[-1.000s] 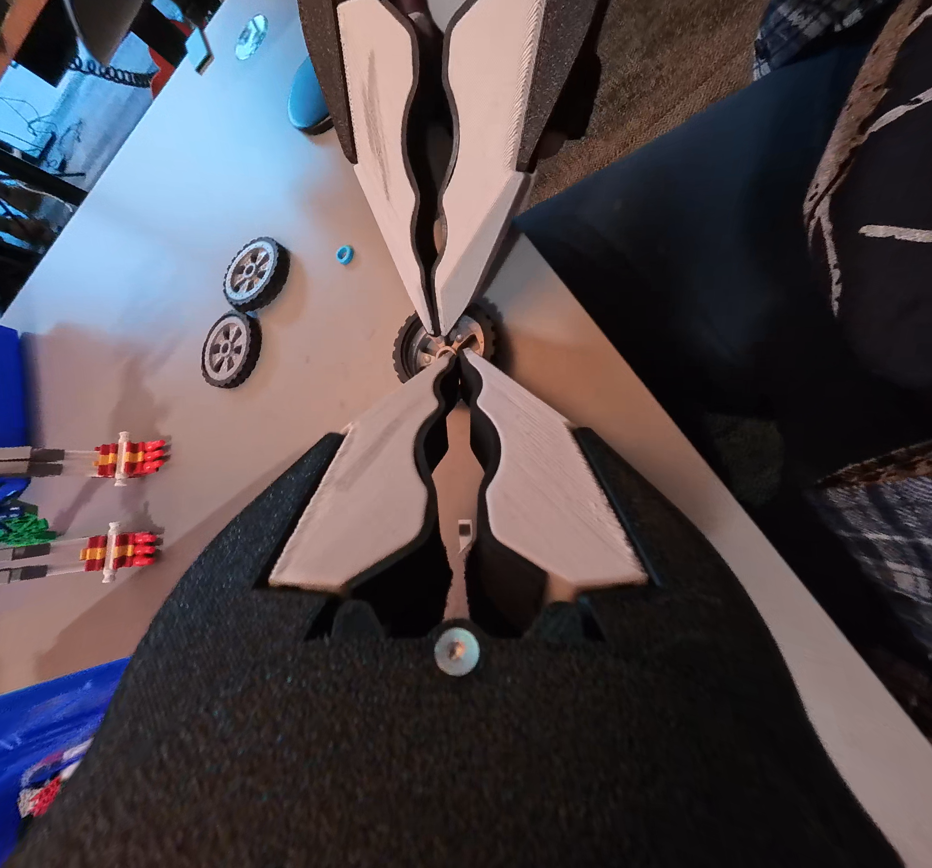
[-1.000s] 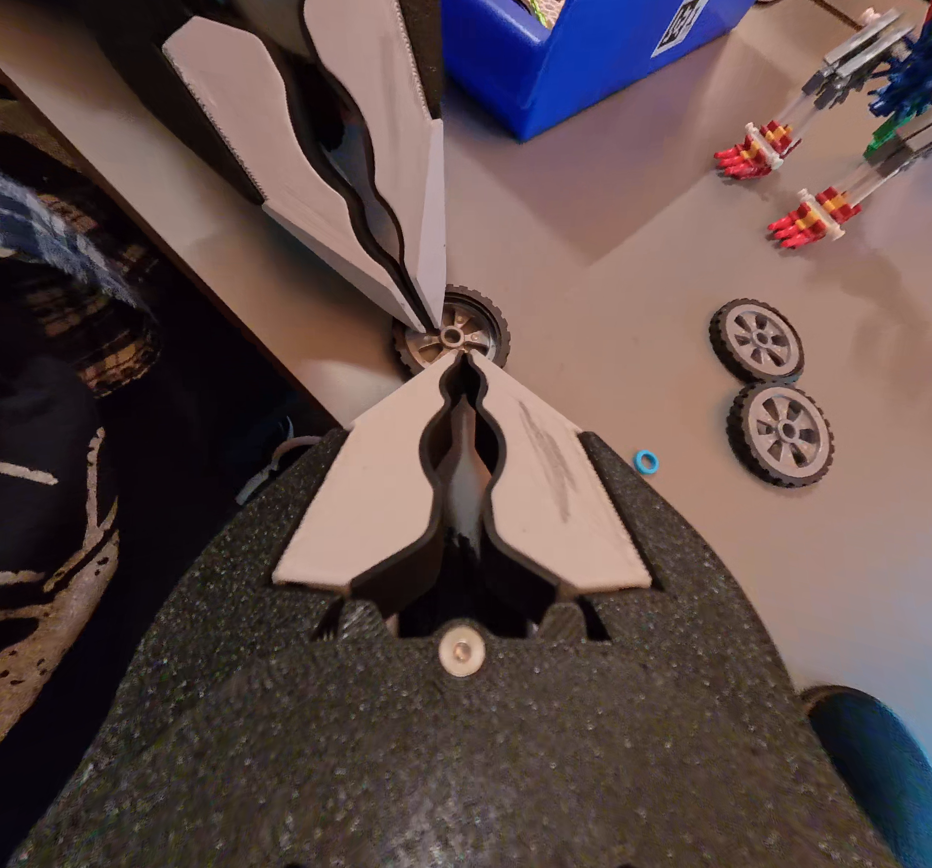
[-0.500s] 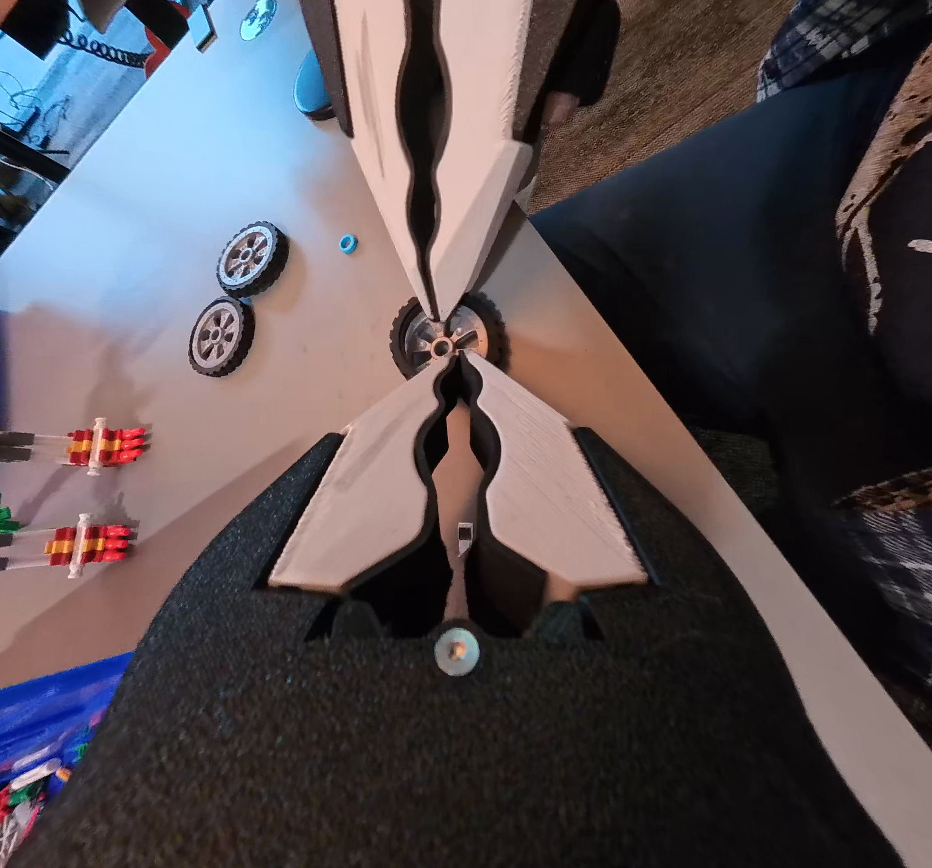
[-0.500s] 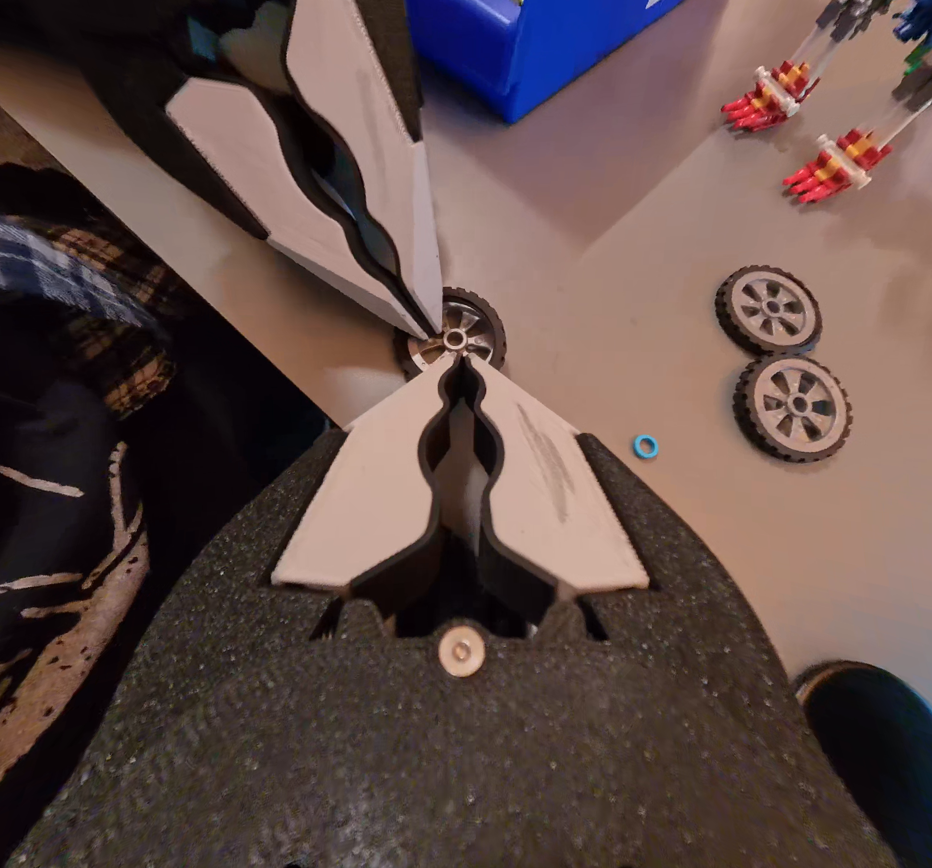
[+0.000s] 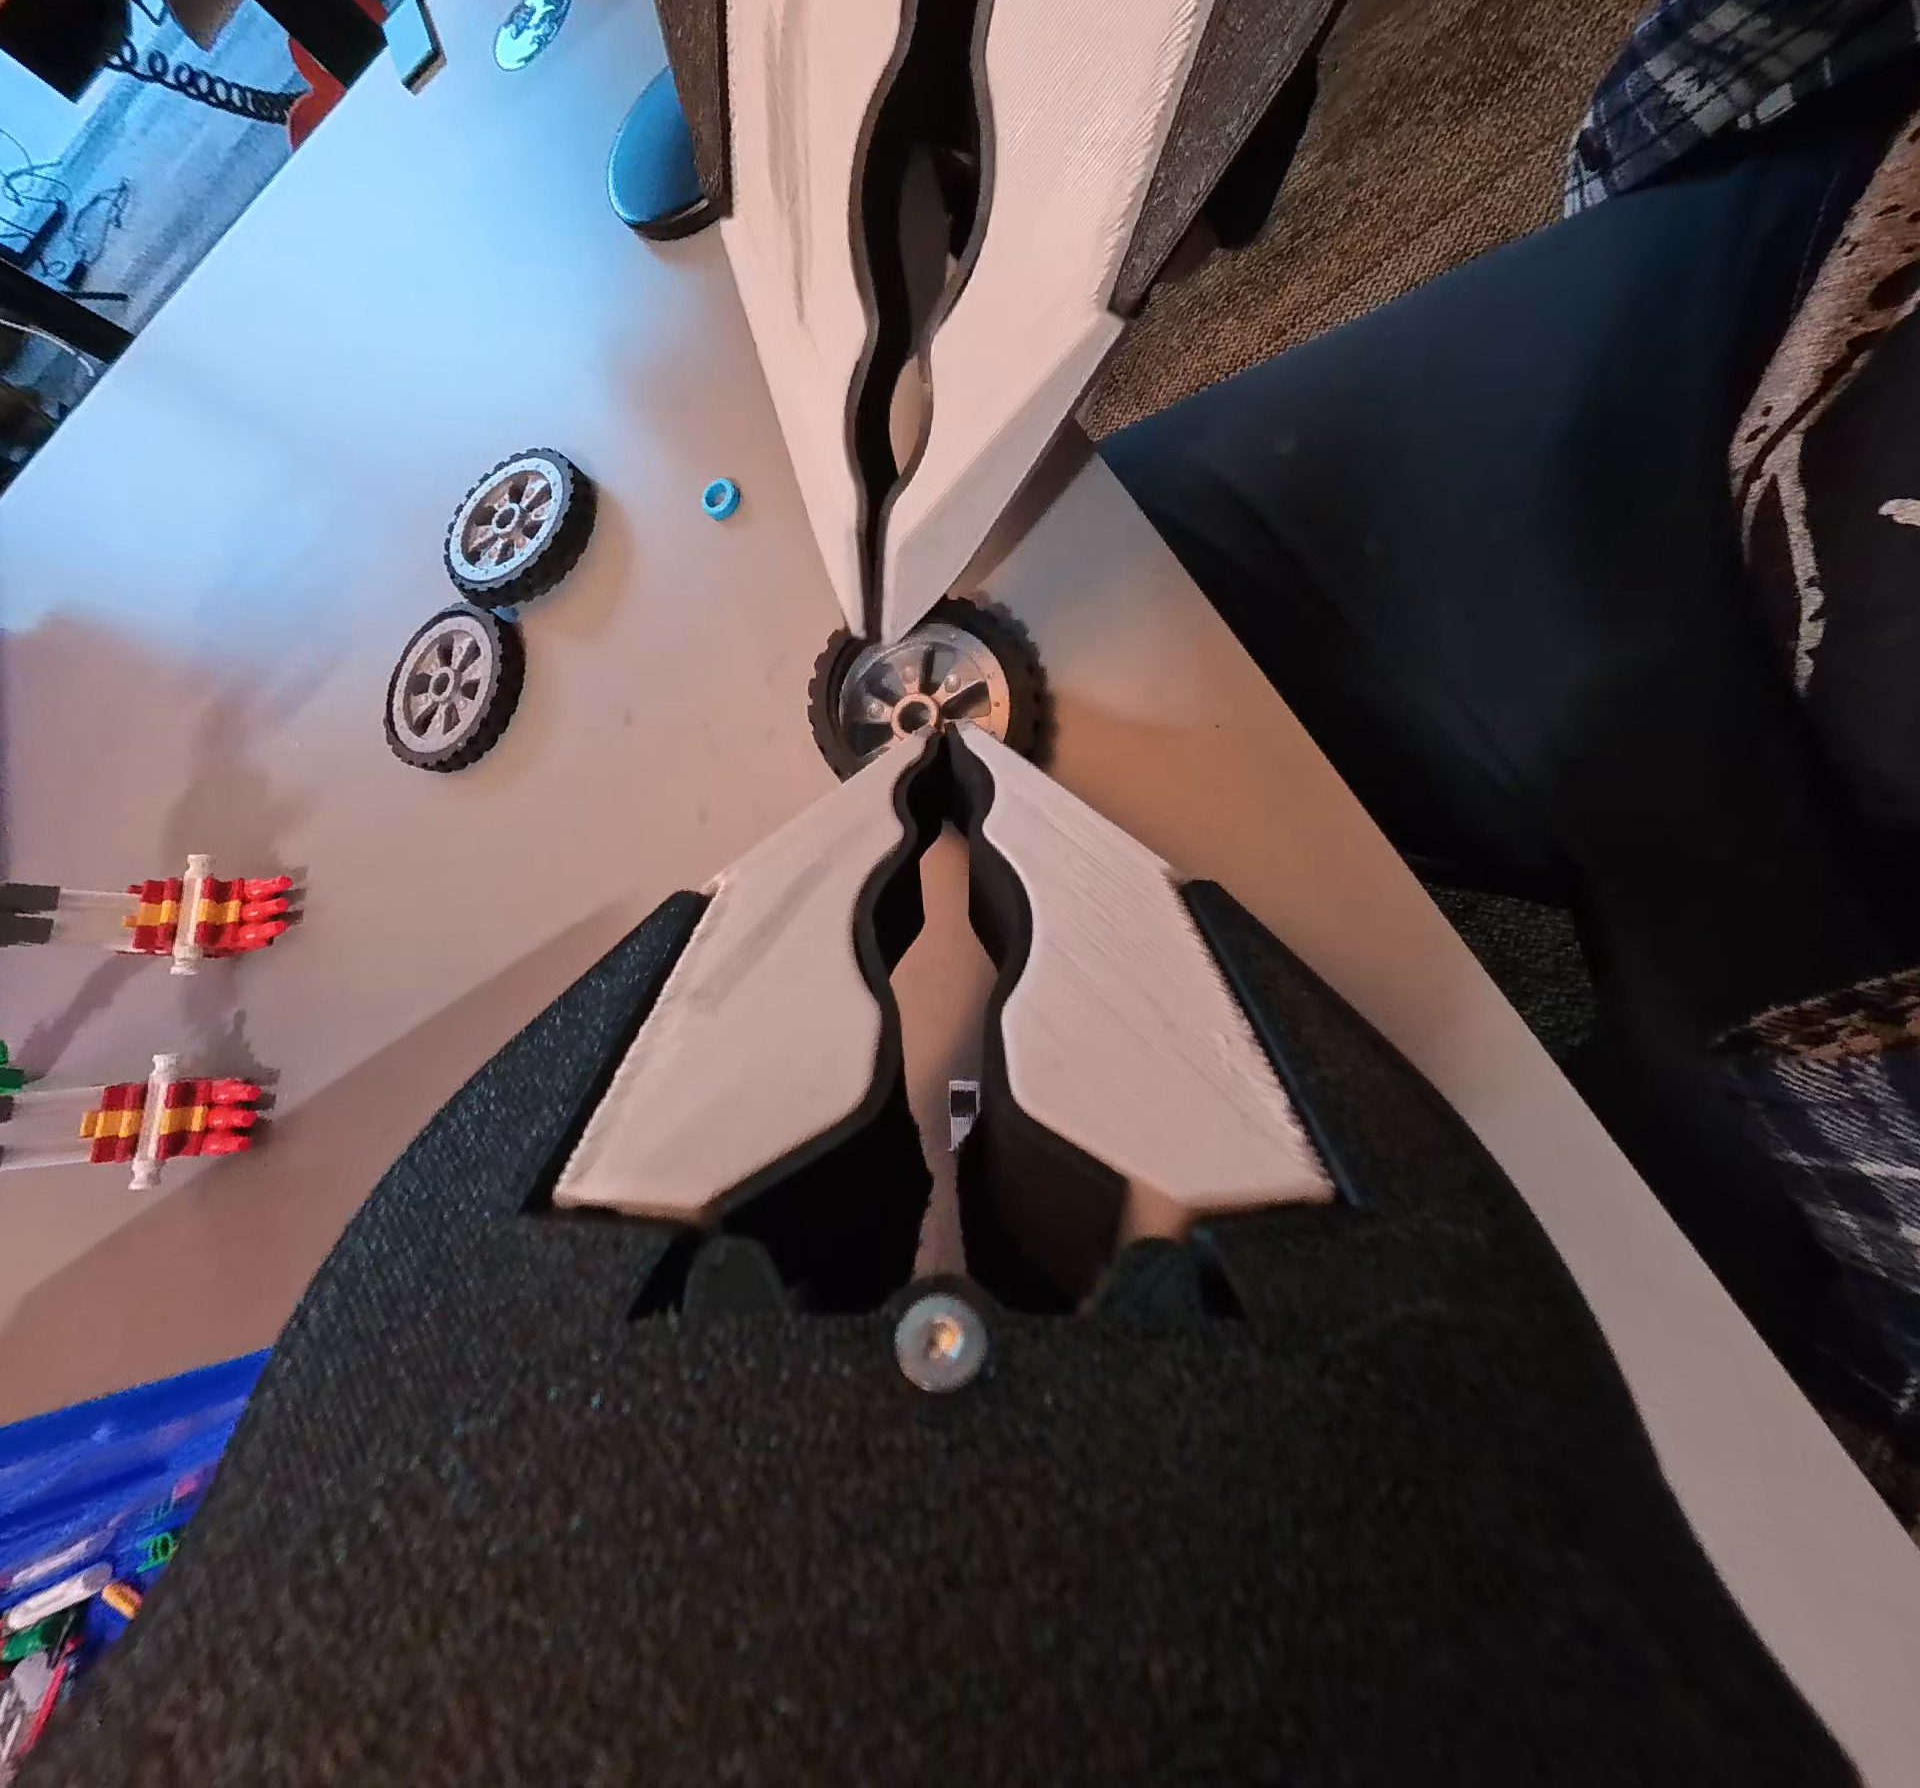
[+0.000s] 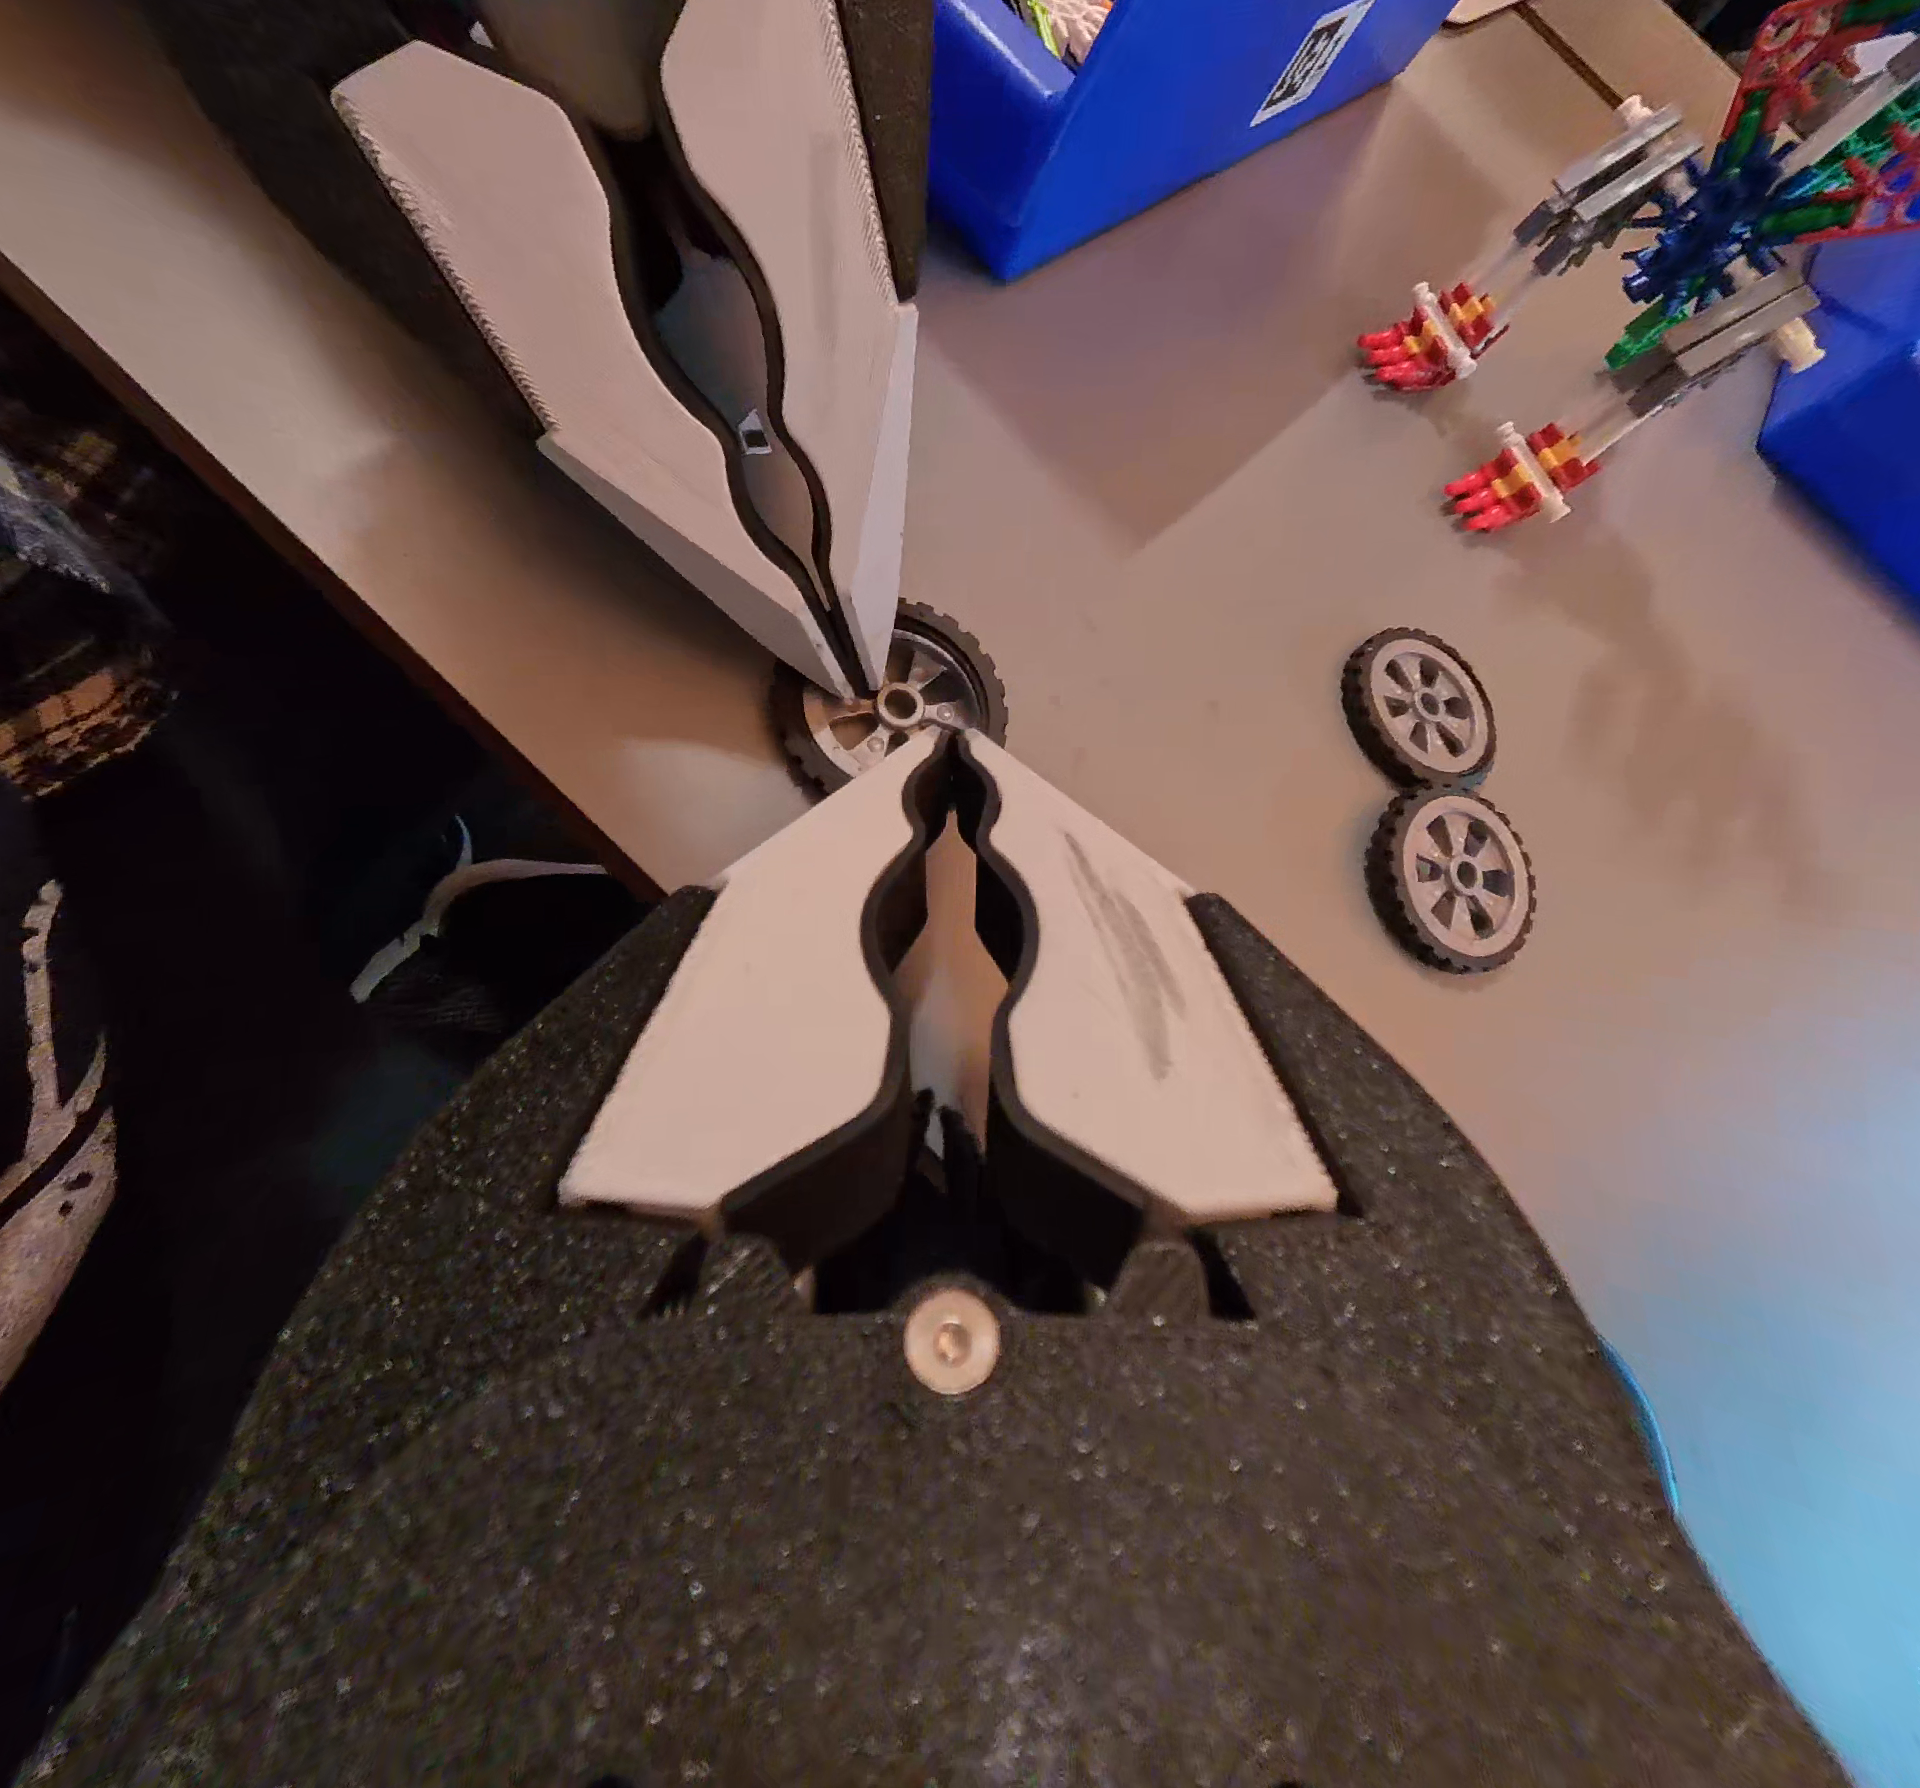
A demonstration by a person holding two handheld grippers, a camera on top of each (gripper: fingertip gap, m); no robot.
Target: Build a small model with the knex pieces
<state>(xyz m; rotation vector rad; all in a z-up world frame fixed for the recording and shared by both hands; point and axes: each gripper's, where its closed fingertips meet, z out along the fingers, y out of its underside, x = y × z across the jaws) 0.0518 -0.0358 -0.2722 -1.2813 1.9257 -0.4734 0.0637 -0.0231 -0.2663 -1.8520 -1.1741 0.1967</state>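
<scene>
Since both grippers, left (image 5: 943, 736) & right (image 6: 951, 736), pinch the wheel (image 5: 928, 699) w/ jaws clamped at the desk (image 5: 1299, 803) edge, a slip could drop it off.

Left gripper (image 5: 943, 739): black pebbled body, two pale grey ribbed fingers (image 5: 758, 1000) with black wavy inner edges, silver screw (image 5: 940, 1343) at lower centre. Right gripper (image 6: 948, 741): same build, dark smear on one finger (image 6: 1132, 990), silver screw (image 6: 951, 1343). Person: dark trousers (image 5: 1507, 647) at right of frame, plaid cloth (image 5: 1766, 34) upper right.
</scene>
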